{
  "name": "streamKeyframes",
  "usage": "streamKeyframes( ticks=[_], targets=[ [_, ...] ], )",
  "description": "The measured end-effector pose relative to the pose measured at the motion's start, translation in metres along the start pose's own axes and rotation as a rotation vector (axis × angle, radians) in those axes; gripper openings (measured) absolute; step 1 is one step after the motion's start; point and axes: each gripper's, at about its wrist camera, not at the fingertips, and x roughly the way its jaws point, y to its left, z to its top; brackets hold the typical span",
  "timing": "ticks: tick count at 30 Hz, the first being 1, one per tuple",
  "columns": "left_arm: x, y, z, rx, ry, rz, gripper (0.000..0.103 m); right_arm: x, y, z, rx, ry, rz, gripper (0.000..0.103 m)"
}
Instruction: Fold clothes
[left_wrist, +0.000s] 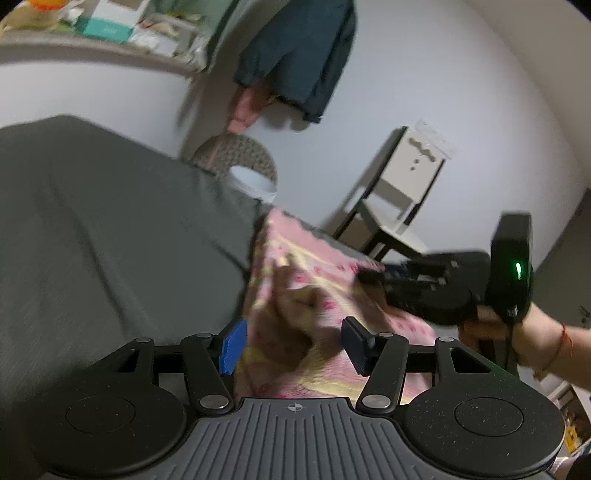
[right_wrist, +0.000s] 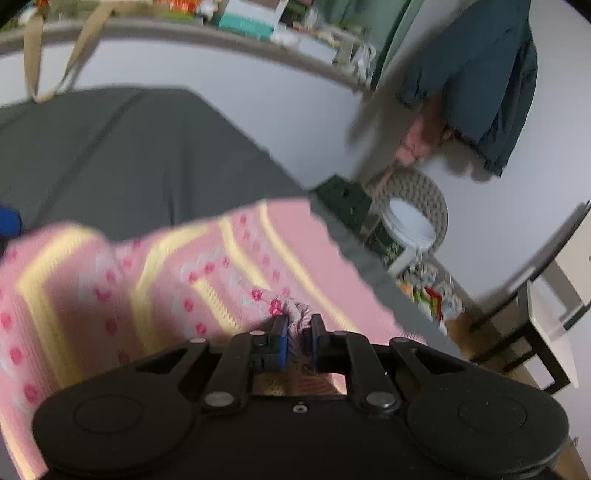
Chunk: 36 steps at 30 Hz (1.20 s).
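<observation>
On the grey bed (right_wrist: 140, 147) lies a pink knitted garment (right_wrist: 177, 273) with yellow stripes and red dots, one part of it lifted off the cover. Right tongs (right_wrist: 295, 332) are pressed together on a bunched fold of its edge. Left tongs (left_wrist: 291, 345) stand spread wide, the pink knit lying between their blue pads (left_wrist: 233, 347), gripping nothing. Both views are blurred
</observation>
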Motion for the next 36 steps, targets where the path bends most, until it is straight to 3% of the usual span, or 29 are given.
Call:
streamKeyframes(
  ticks=[4,10,12,14,15,19,23,25,27,30,33,36],
  targets=[
    [0.004,-0.004,-0.003,0.032,0.021,-0.001,0.057,-0.004,-0.004,0.012,0.002,-0.046,-0.052,0.012],
    [0.018,-0.006,-0.008,0.075,0.083,0.061,0.057,0.023,0.003,0.008,0.025,0.085,-0.069,0.014],
    [0.018,-0.006,-0.008,0.083,0.074,0.062,0.057,0.016,-0.003,0.006,0.062,0.074,-0.077,0.026],
    [0.017,-0.007,-0.004,0.094,0.050,0.056,0.057,-0.002,-0.014,0.003,0.127,0.028,-0.084,0.057],
    [0.016,-0.007,-0.001,0.094,0.039,0.041,0.057,-0.016,-0.024,-0.003,0.193,0.006,-0.052,0.060],
    [0.018,-0.005,0.010,0.068,0.045,-0.057,0.057,-0.071,-0.060,-0.031,0.458,-0.052,0.049,0.060],
    [0.036,0.002,0.007,0.050,0.128,-0.007,0.056,-0.101,-0.079,-0.072,0.756,0.049,0.187,0.060],
    [0.040,0.008,0.005,0.019,0.152,-0.008,0.056,-0.108,-0.077,-0.088,0.822,0.107,0.233,0.060],
    [0.044,0.009,0.003,-0.010,0.165,-0.027,0.056,-0.111,-0.069,-0.100,0.843,0.169,0.277,0.056],
    [0.045,0.008,0.001,0.006,0.180,-0.028,0.056,-0.108,-0.057,-0.112,0.817,0.229,0.252,0.052],
    [0.048,-0.001,-0.001,0.070,0.185,-0.017,0.041,-0.105,-0.049,-0.124,0.821,0.270,0.281,0.047],
    [0.052,-0.007,0.000,0.127,0.200,0.005,0.032,-0.105,-0.045,-0.129,0.808,0.266,0.308,0.032]
  ],
)
